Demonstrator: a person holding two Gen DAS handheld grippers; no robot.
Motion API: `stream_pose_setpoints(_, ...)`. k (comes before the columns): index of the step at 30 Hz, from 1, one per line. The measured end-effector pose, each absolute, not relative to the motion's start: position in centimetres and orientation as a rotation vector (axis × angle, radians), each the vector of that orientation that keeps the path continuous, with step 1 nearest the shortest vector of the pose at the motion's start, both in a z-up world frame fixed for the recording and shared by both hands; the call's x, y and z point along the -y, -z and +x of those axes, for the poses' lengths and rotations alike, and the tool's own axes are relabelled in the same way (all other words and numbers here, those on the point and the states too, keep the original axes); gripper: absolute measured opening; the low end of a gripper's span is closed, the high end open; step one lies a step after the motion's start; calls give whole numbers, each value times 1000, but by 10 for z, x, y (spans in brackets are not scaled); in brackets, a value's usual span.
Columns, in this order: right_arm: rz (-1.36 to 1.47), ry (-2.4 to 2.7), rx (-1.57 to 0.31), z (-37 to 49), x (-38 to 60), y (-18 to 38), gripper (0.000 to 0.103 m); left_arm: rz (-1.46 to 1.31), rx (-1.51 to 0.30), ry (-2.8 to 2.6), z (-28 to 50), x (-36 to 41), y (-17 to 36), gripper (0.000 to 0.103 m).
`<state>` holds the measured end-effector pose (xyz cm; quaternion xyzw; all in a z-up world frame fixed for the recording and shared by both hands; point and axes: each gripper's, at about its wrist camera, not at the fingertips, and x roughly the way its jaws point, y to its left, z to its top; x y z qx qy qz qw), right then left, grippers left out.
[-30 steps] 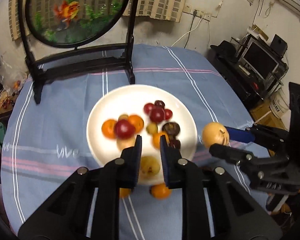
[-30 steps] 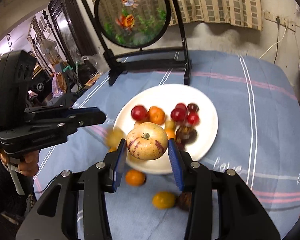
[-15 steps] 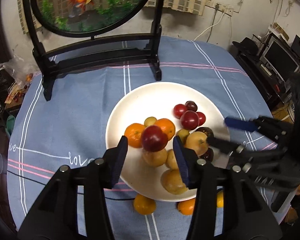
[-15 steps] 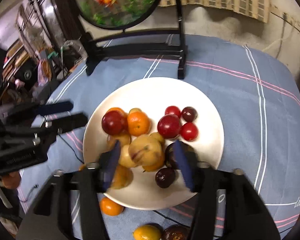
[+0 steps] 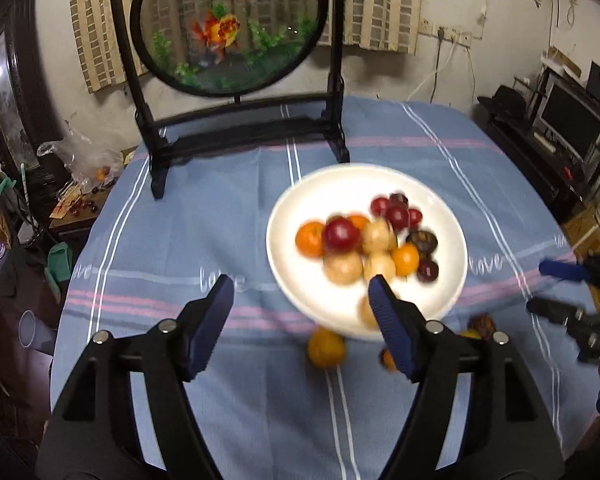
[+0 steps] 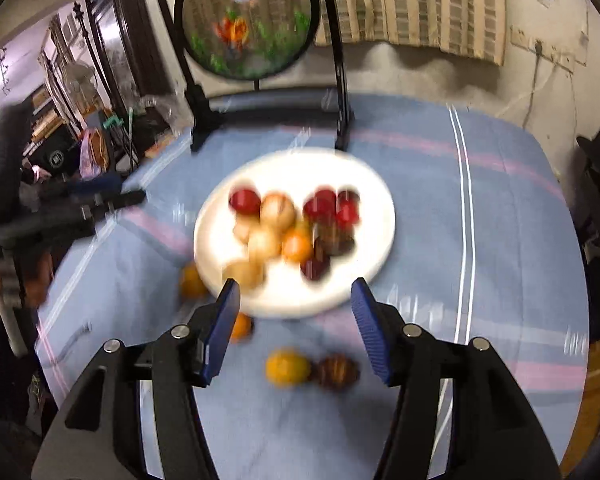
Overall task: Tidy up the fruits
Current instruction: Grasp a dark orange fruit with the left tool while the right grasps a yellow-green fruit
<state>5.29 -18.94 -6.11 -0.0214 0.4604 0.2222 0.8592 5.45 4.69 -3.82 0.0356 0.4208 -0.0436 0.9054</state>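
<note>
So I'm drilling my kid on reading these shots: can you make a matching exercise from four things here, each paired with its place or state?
Things:
1. right gripper
2. white plate
3. yellow fruit
4. goldfish screen

Places or states:
A. stands upright at the table's far edge
B. lies on the blue cloth, beside a dark brown fruit
C. open and empty
D. holds a pile of mixed fruit

Pairs: 1-C, 2-D, 3-B, 4-A

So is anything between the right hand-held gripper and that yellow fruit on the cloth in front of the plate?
Nothing visible does. The right hand-held gripper is open above the yellow fruit, with only bare tablecloth between. A dark brown fruit sits touching its right side.
</note>
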Motion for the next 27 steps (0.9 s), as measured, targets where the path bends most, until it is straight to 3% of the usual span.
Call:
stream_pose_setpoints(12,-11,-437,-1094,-26,185,119,58,113,-990,111,1,-24,75,76)
stream_pose_setpoints(27,107,-395,-1104,4,187,134,58,32,-1076,54,-16,-55,101,79)
